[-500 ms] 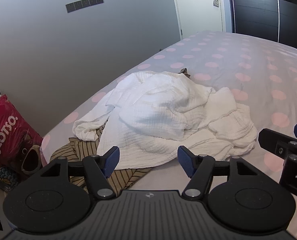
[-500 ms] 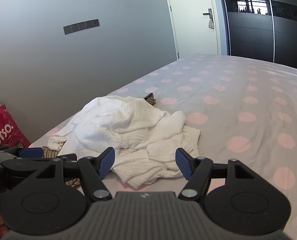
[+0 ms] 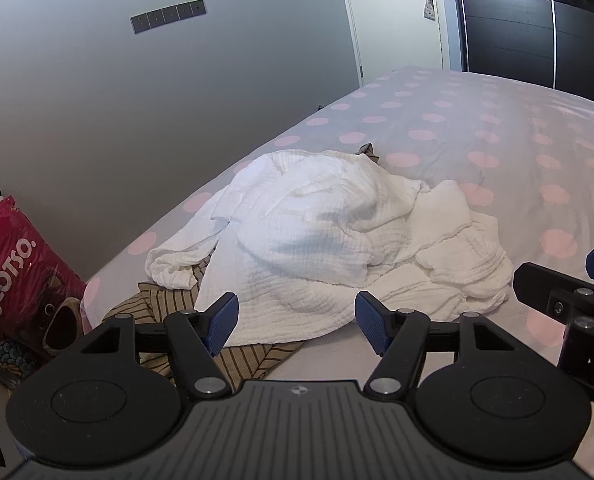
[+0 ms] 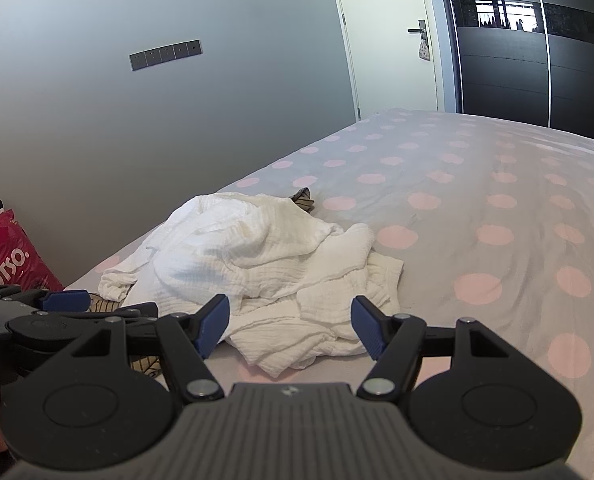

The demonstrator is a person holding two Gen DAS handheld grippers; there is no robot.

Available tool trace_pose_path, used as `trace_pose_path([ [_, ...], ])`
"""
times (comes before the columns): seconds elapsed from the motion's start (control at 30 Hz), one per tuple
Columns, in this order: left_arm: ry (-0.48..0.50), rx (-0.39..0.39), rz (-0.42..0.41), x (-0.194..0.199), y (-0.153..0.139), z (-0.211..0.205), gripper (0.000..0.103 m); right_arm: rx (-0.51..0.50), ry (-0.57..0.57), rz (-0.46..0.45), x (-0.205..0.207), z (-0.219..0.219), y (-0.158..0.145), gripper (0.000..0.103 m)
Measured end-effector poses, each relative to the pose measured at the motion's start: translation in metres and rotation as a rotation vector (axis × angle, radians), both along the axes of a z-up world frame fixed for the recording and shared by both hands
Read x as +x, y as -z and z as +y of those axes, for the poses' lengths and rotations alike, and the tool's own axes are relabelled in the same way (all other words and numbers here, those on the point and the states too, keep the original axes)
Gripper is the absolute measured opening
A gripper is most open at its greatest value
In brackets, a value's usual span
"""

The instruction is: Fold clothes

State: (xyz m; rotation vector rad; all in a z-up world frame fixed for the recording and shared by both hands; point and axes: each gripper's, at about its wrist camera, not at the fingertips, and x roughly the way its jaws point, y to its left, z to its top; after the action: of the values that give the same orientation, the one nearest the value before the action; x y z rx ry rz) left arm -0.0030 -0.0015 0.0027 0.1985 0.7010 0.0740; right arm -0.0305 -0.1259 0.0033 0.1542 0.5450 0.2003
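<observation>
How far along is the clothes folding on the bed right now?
Nothing looks done: the white garment lies crumpled on the polka-dot bed, on top of a striped garment. Nothing is in hand: the left gripper and right gripper are open and empty, near the pile's front edge. Spreading and folding both pieces is left.

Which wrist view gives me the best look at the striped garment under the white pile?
Left wrist view: the striped garment spreads out from under the white garment at the near bed edge. The right wrist view shows only slivers, mostly hidden behind the left gripper.
</observation>
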Motion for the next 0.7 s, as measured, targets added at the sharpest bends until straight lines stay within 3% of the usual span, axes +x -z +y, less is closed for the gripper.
trace_pose_path([
  [0.7,-0.007,-0.014,0.024,0.0022,0.0056,-0.001,0.063,-0.008,0.008,0.015,0.001,-0.0014,0.0071,0.071],
])
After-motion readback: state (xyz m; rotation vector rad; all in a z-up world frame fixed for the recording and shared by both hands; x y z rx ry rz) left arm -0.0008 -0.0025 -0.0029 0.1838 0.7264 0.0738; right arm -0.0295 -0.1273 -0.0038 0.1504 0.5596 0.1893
